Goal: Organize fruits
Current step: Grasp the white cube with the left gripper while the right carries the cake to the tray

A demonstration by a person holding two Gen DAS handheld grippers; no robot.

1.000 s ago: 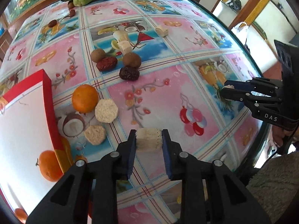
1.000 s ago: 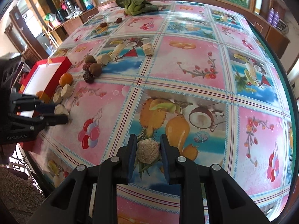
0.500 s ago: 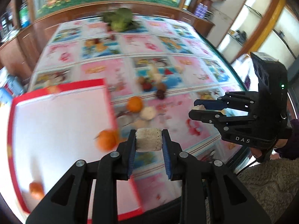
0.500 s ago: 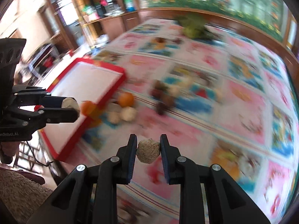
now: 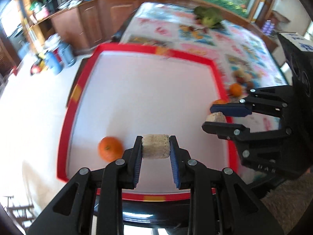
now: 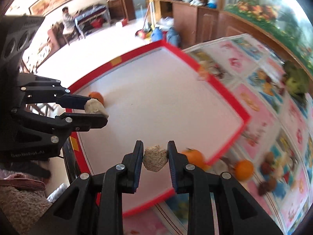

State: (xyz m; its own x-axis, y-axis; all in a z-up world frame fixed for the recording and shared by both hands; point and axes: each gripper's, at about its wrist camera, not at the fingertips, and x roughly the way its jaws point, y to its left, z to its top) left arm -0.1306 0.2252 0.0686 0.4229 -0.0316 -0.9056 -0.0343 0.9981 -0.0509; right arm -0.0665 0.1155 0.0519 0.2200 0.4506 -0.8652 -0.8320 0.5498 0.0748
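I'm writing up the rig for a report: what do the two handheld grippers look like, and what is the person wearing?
Both the left gripper and the right gripper are black plastic linkages with silver rivets and blue ribbed pads. White lettering marks each body, partly blurred. A fuzzy beige-brown sleeve shows behind the left one.

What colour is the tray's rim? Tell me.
Red rim, with small yellow patches, white inside; clearest in the left wrist view.

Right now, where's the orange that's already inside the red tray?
Left wrist view: the orange lies on the white floor of the red tray, near its left rim, just left of the left gripper.
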